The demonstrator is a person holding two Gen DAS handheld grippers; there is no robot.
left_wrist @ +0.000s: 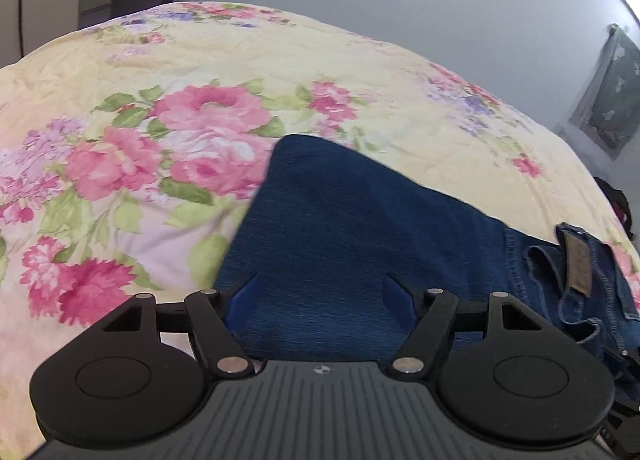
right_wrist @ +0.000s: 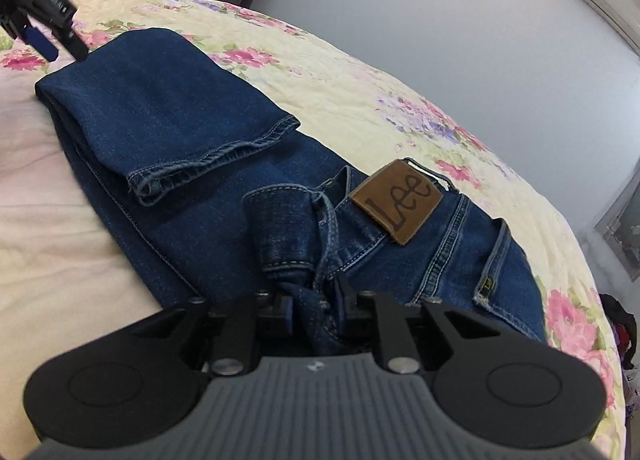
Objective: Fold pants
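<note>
Dark blue denim pants lie on the yellow floral bedspread, legs already doubled back, hem resting short of the brown leather waistband patch. Your left gripper hangs over the folded end, fingers wide apart, nothing between them. Your right gripper has waistband denim between its narrowly parted fingers; I can't tell if they pinch it. My read: one fold done, a final fold and squaring left.
</note>
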